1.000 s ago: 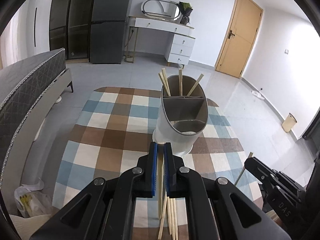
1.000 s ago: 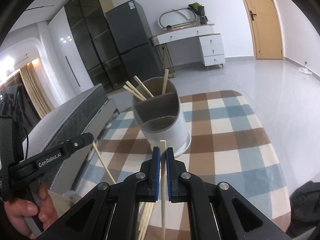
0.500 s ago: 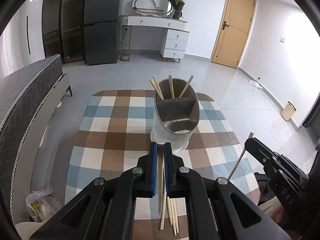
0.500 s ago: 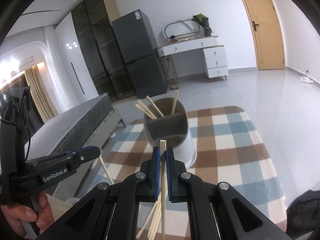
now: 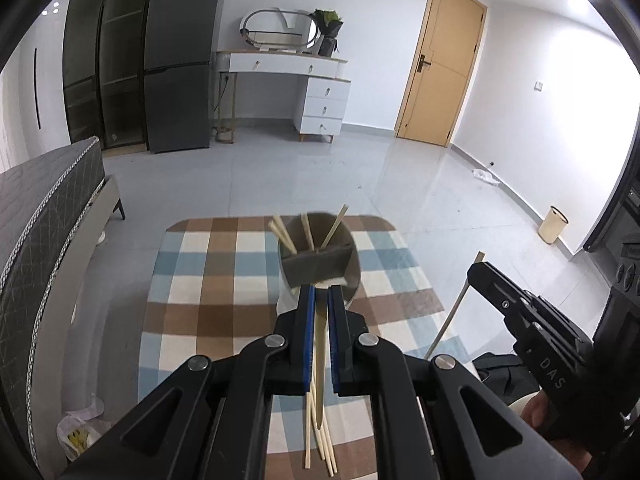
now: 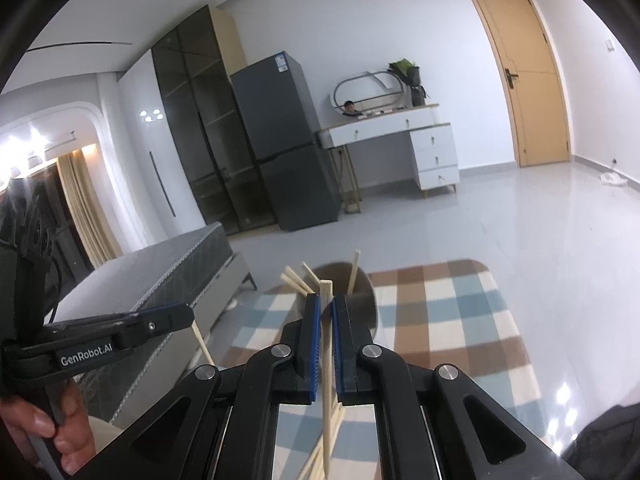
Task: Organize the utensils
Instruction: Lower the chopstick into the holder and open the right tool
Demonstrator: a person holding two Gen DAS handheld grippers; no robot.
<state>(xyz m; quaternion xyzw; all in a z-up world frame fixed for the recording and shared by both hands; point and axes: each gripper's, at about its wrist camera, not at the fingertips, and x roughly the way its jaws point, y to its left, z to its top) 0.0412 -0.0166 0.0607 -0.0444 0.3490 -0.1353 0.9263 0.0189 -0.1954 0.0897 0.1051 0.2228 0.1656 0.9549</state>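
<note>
Each tool is clamped on a single chopstick: the left tool [image 5: 320, 294] grips one chopstick [image 5: 320, 360], the right tool [image 6: 325, 304] another [image 6: 327, 364]. Both hover on the near side of the utensil holder [image 5: 320, 264] – it stands on the checkered tabletop [image 5: 224, 280], chopsticks upright in its far compartment – with loose chopsticks [image 5: 324, 448] lying nearer than it.

White walls and a glossy grey tile floor [image 5: 400, 184]; a dark fridge [image 5: 180, 64] upper left, a wooden door [image 5: 440, 64] upper right.
</note>
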